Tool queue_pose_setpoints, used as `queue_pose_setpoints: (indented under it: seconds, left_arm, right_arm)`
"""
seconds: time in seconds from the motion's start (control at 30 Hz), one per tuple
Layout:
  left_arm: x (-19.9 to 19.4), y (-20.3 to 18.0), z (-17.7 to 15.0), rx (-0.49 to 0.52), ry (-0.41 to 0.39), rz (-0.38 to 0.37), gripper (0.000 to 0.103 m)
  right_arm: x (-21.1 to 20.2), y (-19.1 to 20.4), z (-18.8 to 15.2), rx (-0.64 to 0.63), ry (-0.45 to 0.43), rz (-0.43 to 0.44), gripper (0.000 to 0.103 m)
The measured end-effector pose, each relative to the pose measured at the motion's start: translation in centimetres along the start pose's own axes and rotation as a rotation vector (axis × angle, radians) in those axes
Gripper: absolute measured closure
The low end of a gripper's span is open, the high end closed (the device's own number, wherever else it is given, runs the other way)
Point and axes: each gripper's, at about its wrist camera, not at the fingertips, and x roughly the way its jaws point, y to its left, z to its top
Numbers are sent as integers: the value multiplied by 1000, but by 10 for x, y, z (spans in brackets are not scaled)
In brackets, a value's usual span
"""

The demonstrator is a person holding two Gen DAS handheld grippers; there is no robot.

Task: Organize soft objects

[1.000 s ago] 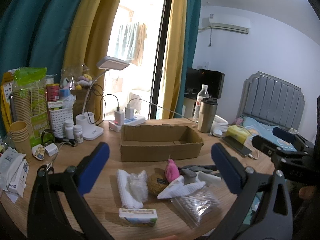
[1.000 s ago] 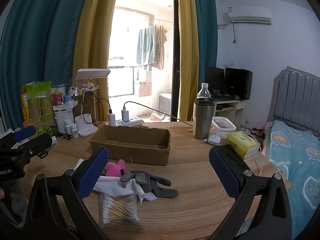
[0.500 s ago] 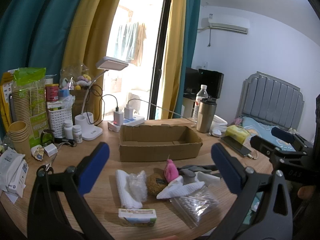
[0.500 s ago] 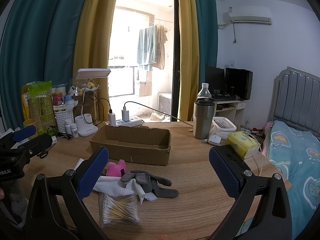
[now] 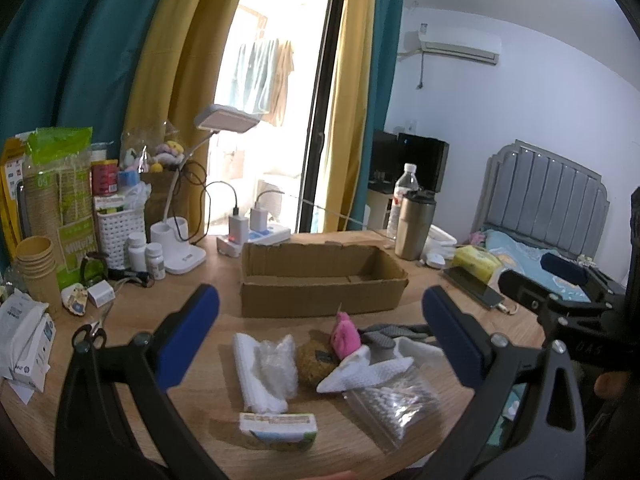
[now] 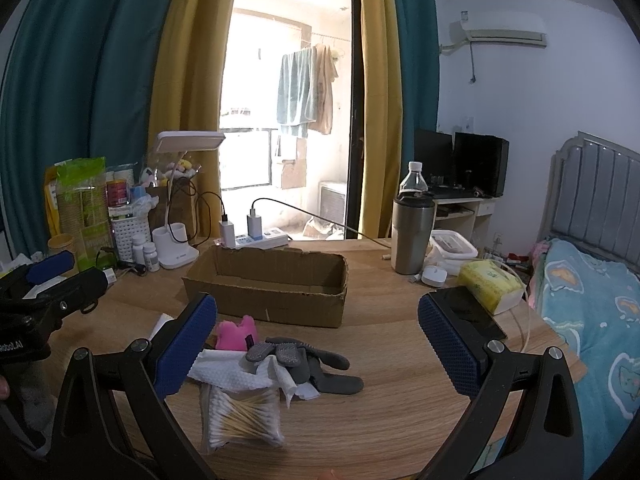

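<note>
Both tongs gape wide, holding nothing: the left gripper frames the pink plush, the right gripper the grey glove, near the cardboard box.

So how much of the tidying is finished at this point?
Nothing looks done: the cardboard box appears empty. Nothing is in hand either; the left gripper and right gripper are both open, holding nothing, above the pile. Everything is left: the pink soft toy, grey glove, white cloth and bag of cotton swabs lie on the table.
</note>
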Motion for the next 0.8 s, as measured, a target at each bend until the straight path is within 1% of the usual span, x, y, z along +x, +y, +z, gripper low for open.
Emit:
queue_pose_setpoints:
  seconds: [0.23,0.3,0.8]
  left_arm:
    - [11,8,-18,-18,70,21,0]
    - [14,16,-22,-24,88,26,0]
    - [48,42,-67,-63,275,50,0]
  right_arm:
    - [13,8,-11,-3,52,19,0]
    - [21,9,-13,-5,73,28,0]
    - [69,29,-55,-29,261,102,0]
